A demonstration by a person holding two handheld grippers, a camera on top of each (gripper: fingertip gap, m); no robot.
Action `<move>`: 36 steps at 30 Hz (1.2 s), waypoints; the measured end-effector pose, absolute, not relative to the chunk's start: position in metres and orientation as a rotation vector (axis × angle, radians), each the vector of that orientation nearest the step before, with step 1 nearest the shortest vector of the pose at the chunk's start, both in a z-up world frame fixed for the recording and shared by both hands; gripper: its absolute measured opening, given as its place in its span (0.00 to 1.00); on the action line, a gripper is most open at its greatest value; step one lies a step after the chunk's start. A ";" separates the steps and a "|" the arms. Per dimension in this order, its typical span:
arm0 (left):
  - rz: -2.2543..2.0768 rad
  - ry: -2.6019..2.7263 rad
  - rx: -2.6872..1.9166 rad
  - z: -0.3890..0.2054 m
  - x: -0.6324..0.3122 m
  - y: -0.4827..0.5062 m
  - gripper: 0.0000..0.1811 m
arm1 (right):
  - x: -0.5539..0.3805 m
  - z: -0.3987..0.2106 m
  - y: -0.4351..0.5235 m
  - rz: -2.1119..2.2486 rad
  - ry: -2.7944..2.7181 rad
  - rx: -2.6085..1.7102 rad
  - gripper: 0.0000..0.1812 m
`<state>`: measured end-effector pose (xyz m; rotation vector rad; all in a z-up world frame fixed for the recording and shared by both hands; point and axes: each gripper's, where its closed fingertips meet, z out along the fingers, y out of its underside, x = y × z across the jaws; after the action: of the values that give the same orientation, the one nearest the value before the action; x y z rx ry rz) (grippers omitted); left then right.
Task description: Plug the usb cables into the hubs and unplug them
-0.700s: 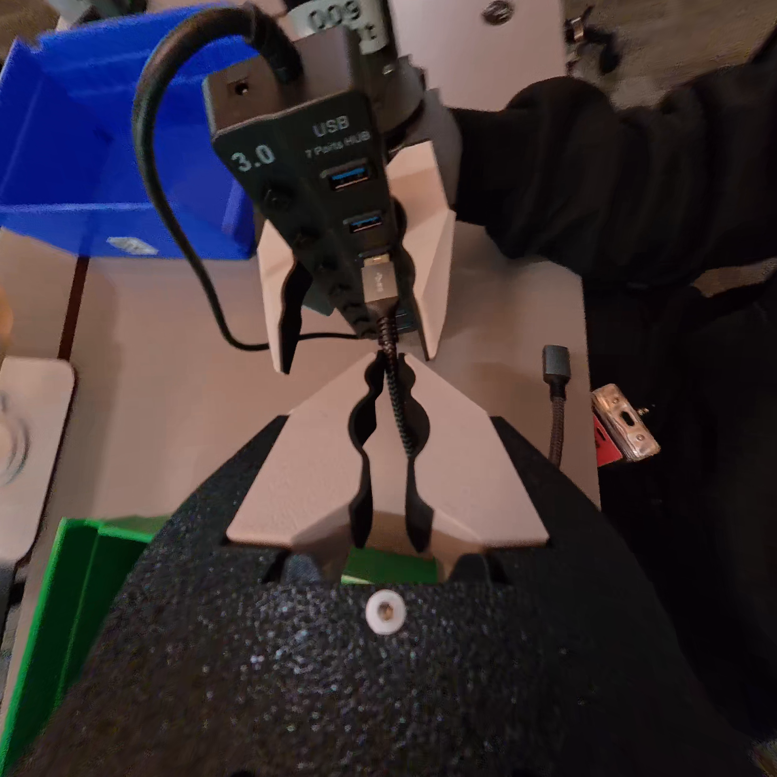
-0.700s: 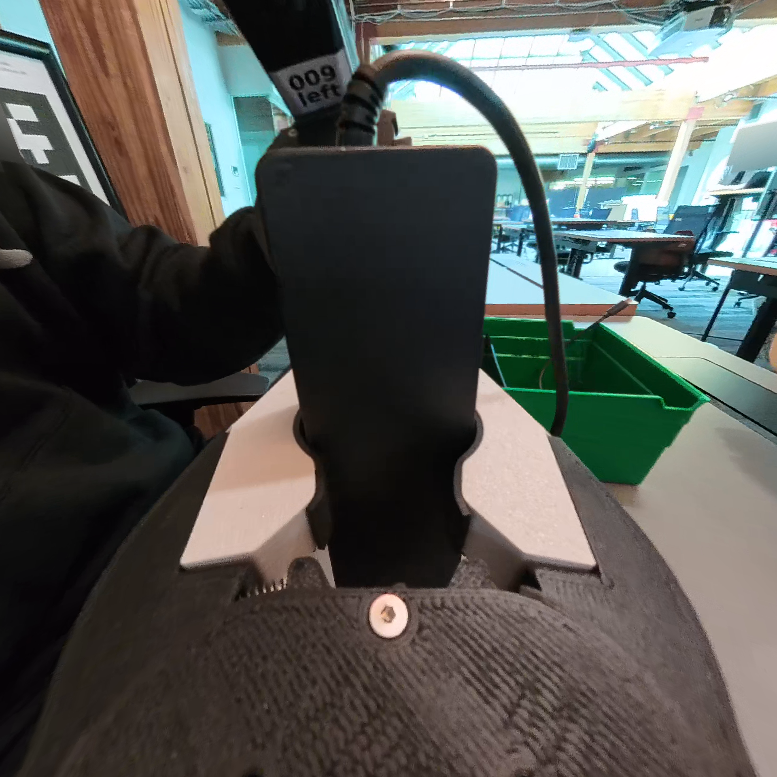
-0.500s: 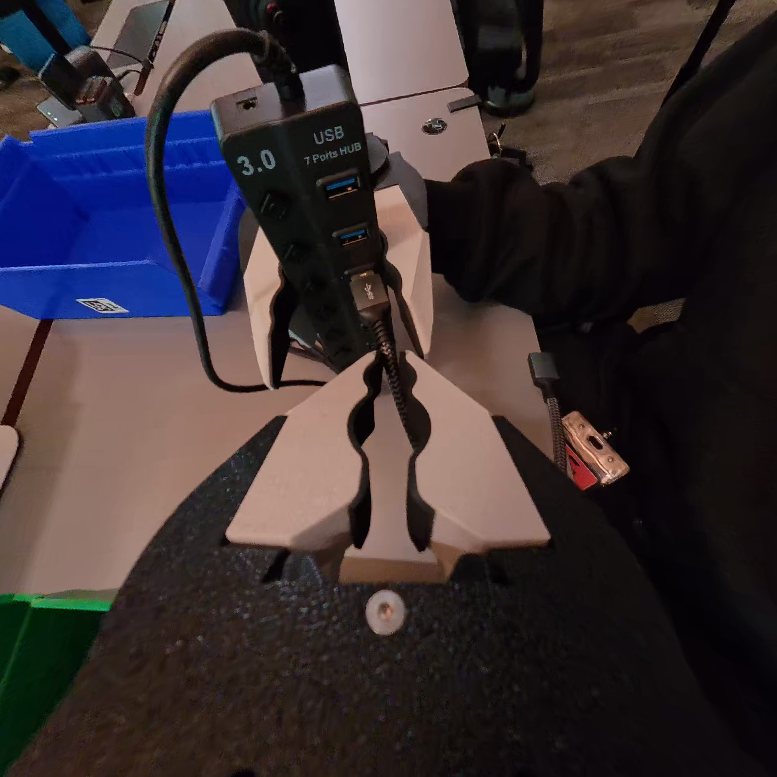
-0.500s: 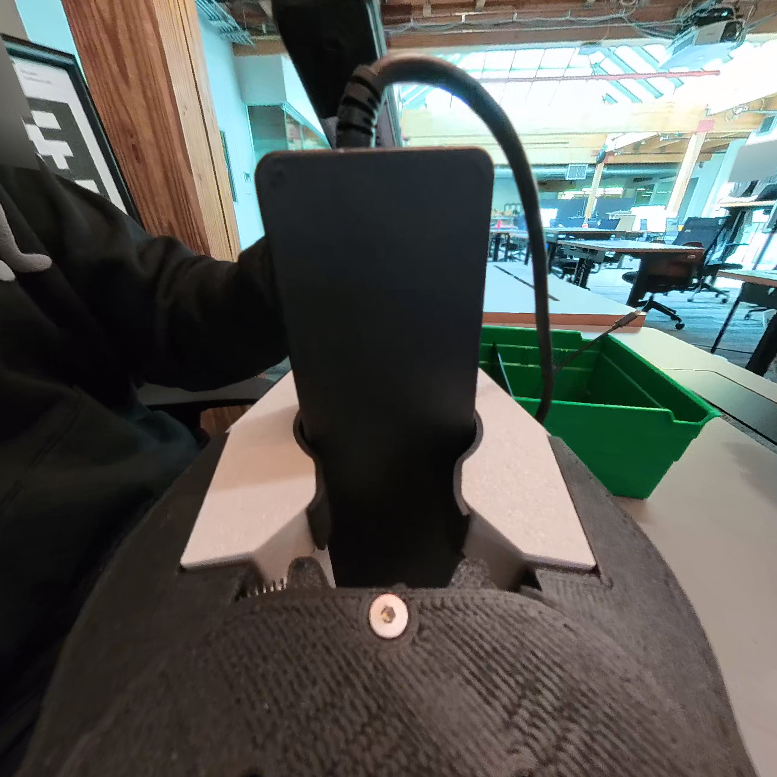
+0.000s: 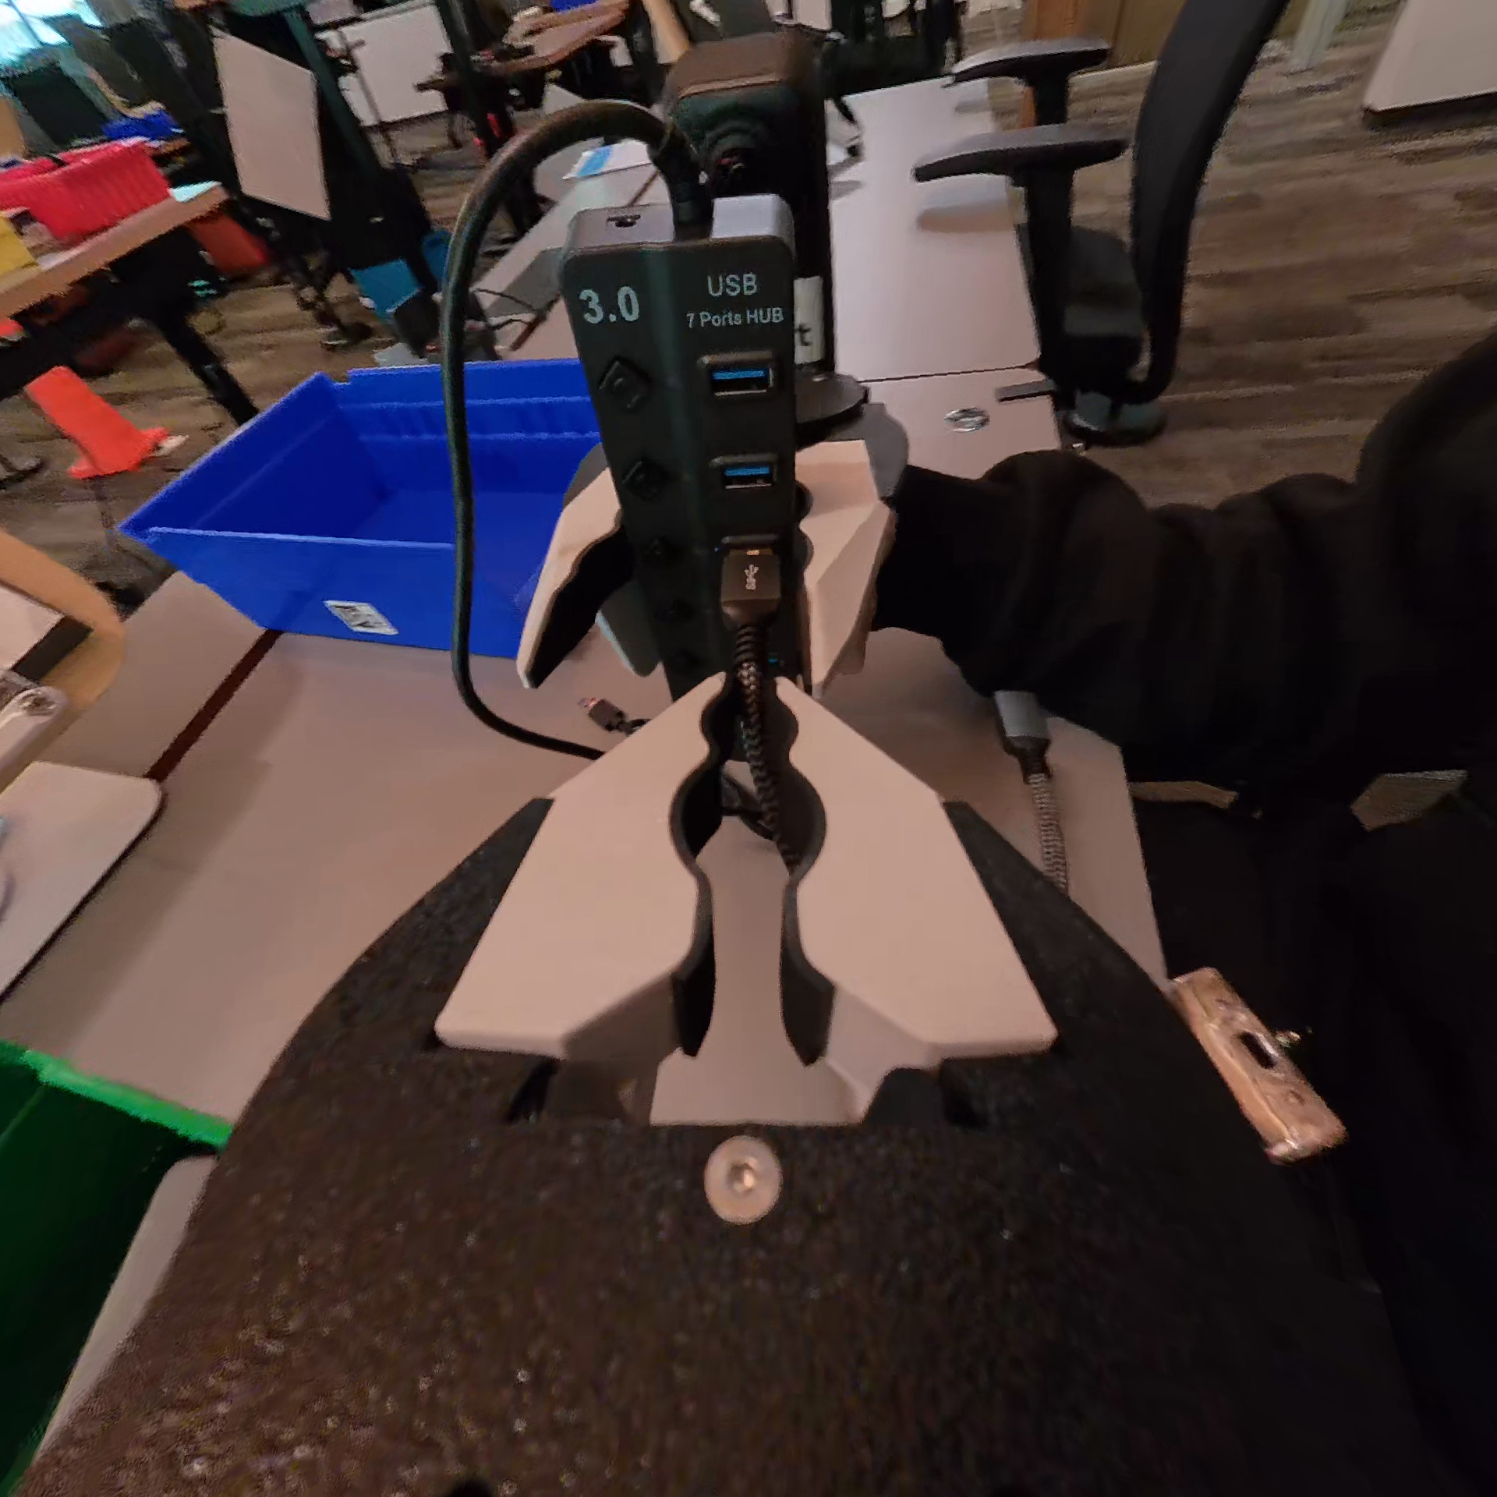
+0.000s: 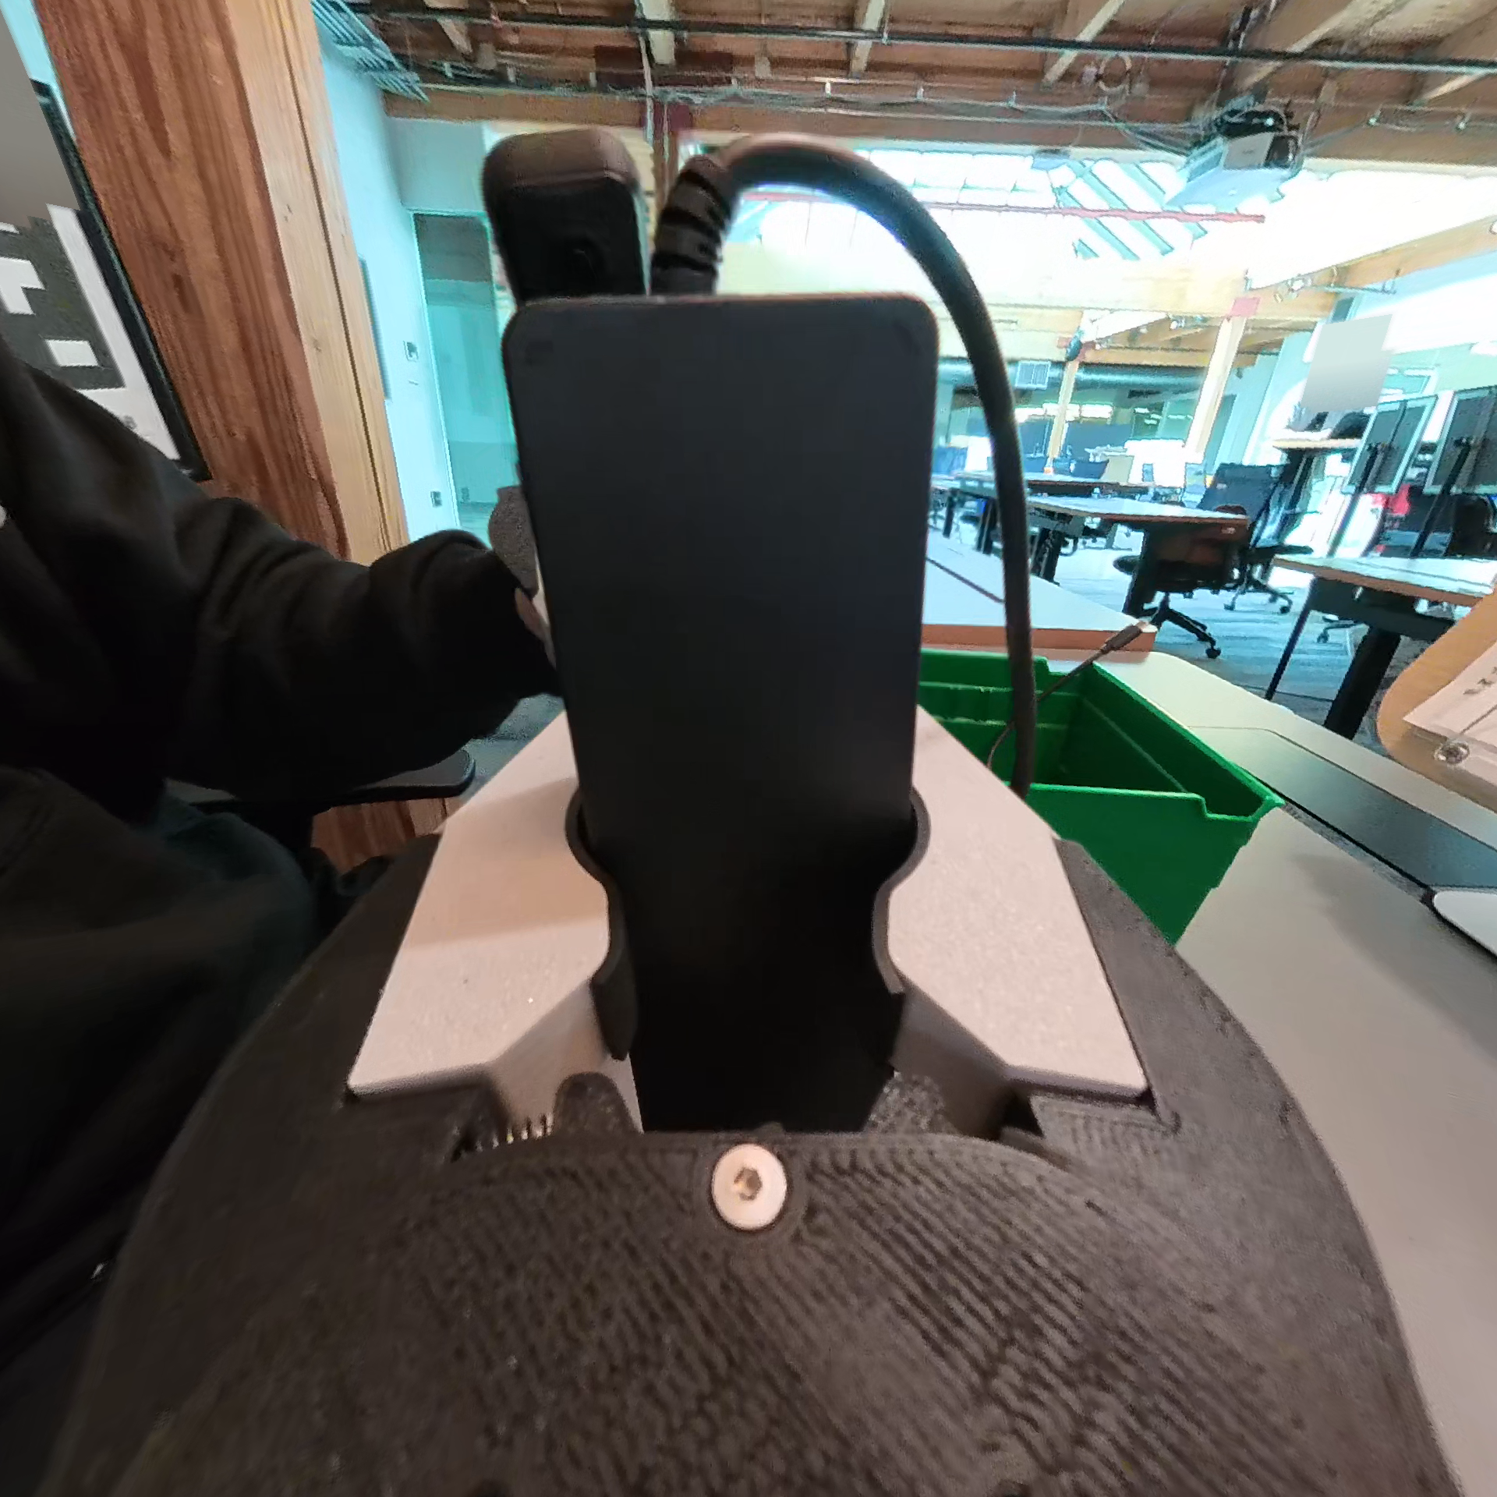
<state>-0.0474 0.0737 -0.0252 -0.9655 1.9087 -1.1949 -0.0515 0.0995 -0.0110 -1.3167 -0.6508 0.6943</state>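
Observation:
The black USB hub [image 5: 688, 405] stands upright above the table, held low down by my right gripper [image 5: 705, 599], whose white fingers [image 5: 567, 583] clamp its sides. A black USB plug [image 5: 749, 579] sits in the hub's third port. Its braided cable [image 5: 761, 753] runs down between my left gripper's [image 5: 749, 697] fingertips, which are shut on it just below the plug. In the right wrist view only the hub's plain back [image 6: 721, 607] shows, clamped in my right gripper [image 6: 745, 810]. The ports and plug are hidden there.
The hub's own black cord [image 5: 462, 405] loops down to the table. The braided cable's grey far plug [image 5: 1021, 721] lies at the right edge. A blue bin [image 5: 324, 518] stands behind and a green bin [image 6: 1118, 778] at the near left. A person's black sleeve [image 5: 1134, 607] is at the right.
Both grippers have risen and tilted up together with the hub and cable, so more of the room shows. The plug stays in the third port and both grips are unchanged.

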 end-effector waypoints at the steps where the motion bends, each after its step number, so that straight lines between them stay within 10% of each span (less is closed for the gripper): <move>1: -1.174 1.887 -0.972 -0.027 -0.047 0.076 0.01 | -0.052 -0.012 0.100 0.703 -0.645 -1.322 0.36; 22: -1.289 1.886 -0.942 -0.025 -0.052 0.079 0.02 | -0.059 -0.009 0.101 0.682 -0.667 -1.266 0.36; 31: -1.146 1.775 -1.088 0.028 -0.029 0.071 0.41 | -0.067 -0.017 0.112 0.600 -0.692 -1.319 0.36; 36: -1.057 1.803 -1.089 0.028 -0.007 0.059 0.29 | -0.079 -0.022 0.116 0.617 -0.707 -1.369 0.36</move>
<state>-0.0068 0.0586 0.0275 -1.0894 1.8031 -1.0565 -0.0791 0.1157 -0.0219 -1.3690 -0.7066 0.6175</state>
